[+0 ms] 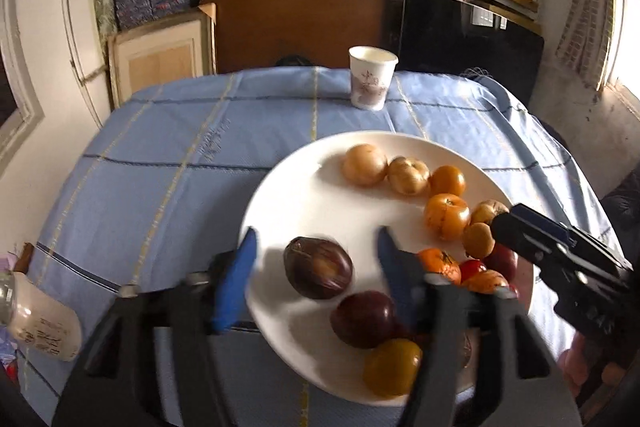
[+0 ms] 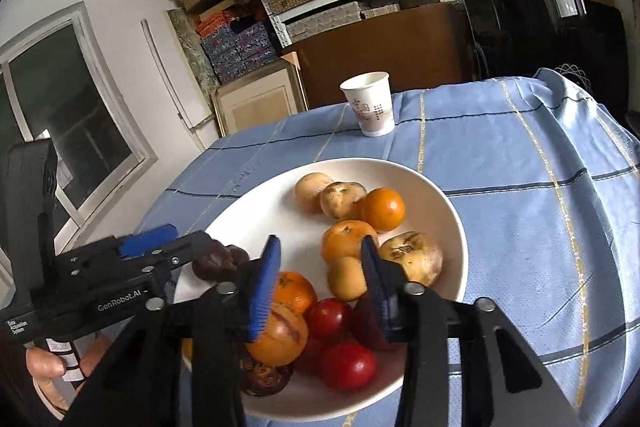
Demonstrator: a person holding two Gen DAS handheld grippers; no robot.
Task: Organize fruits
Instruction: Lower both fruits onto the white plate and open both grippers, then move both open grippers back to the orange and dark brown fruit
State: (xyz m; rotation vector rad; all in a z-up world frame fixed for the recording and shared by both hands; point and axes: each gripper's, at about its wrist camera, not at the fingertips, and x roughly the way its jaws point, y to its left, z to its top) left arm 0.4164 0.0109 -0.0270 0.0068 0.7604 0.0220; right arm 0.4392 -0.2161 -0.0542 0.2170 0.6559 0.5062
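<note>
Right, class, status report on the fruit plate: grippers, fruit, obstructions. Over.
Left gripper open, over dark fruit. Right gripper open, over the fruit pile, holding nothing. All fruit on plate. Cup stands clear behind.

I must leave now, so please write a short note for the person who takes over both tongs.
Left tongs: open, above a dark brown fruit on the white plate; nothing held.
Right tongs: open, empty, above the orange and red fruits.
Every fruit in view lies on the plate; paper cup stands behind it.
Done: fruits gathered on the plate.
Left: cannot tell.
</note>
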